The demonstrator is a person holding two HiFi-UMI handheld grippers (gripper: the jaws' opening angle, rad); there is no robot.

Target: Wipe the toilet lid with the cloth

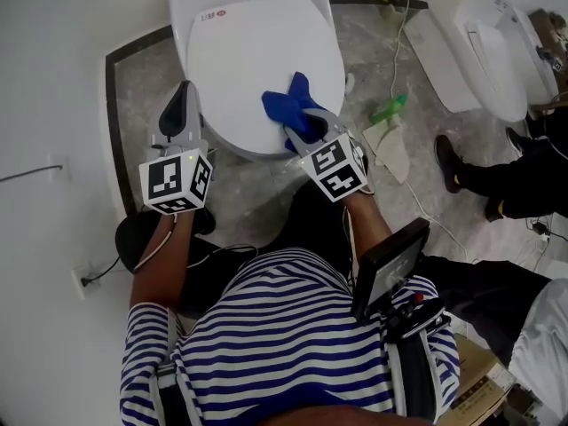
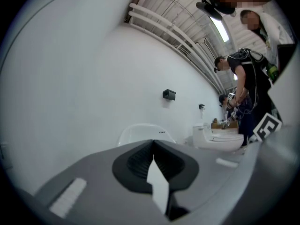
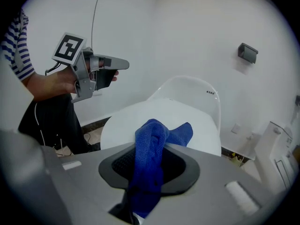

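Note:
The white toilet lid [image 1: 248, 60] lies closed at the top of the head view. A blue cloth [image 1: 297, 109] rests on its front right part, its free end spread over the lid. My right gripper [image 1: 306, 133] is shut on the cloth, which bunches up between the jaws in the right gripper view [image 3: 150, 172]. My left gripper [image 1: 185, 96] hovers beside the lid's left edge, jaws together with nothing in them; it also shows in the right gripper view [image 3: 119, 63]. The left gripper view looks level across the lid [image 2: 143, 132] toward the wall.
A second toilet [image 1: 484, 47] stands at the right, with a green bottle [image 1: 389, 109] and a pale rag [image 1: 390, 149] on the marbled floor between. Someone's dark shoe [image 1: 448, 162] is near. A white wall with an outlet [image 1: 84, 280] runs along the left.

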